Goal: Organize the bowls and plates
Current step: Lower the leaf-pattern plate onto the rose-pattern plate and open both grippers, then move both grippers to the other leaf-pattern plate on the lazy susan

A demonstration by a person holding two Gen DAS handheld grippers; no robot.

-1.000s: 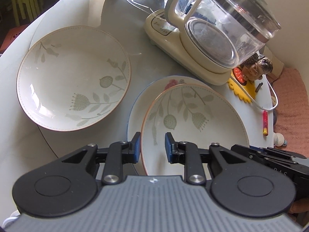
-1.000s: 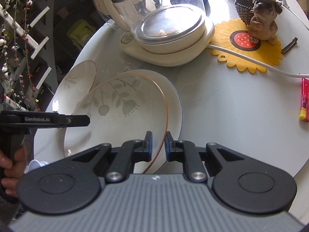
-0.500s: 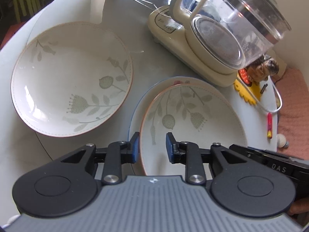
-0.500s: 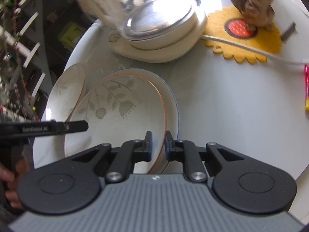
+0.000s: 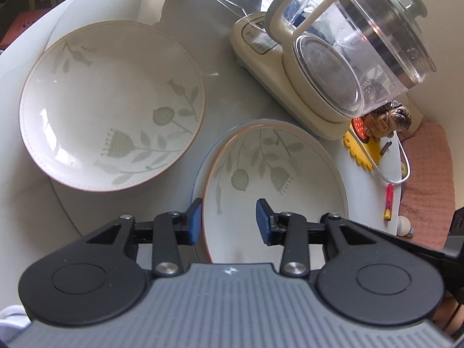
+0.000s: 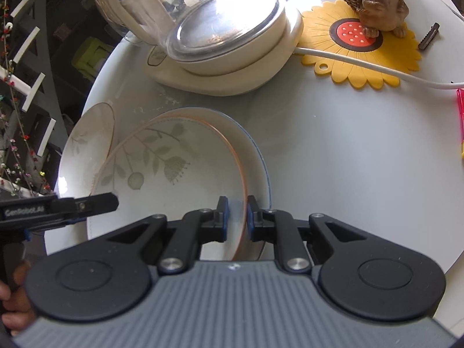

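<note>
I count three dishes on the round white table point(image 6: 333, 156): two cream bowls with brown rims and pale green leaf-and-flower prints, and one blue-rimmed plate point(image 5: 203, 171). The first bowl point(image 5: 111, 107) sits alone toward the table's edge, apart from the others. The second bowl point(image 5: 275, 185) rests inside the blue-rimmed plate, just in front of the kettle. Both bowls are shallow, round and glossy, with a fine stitched-looking line inside the rim.

My left gripper point(image 5: 228, 224) is spread wide over the near edge of the stacked bowl, its blue pads on either side of the rim and holding nothing. My right gripper point(image 6: 237, 217) is nearly closed, its pads straddling the brown rim on the bowl's other side; a narrow gap shows, and I cannot tell whether the pads actually press the rim.

One clear glass kettle point(image 5: 359, 55) stands on a cream plastic base. Behind it one yellow sunflower mat point(image 6: 362, 43) with a red centre carries one brown dog figurine point(image 6: 382, 0). One white cord point(image 6: 377, 69) crosses the mat, and one red pen point(image 5: 388, 201) lies near the table's edge.
</note>
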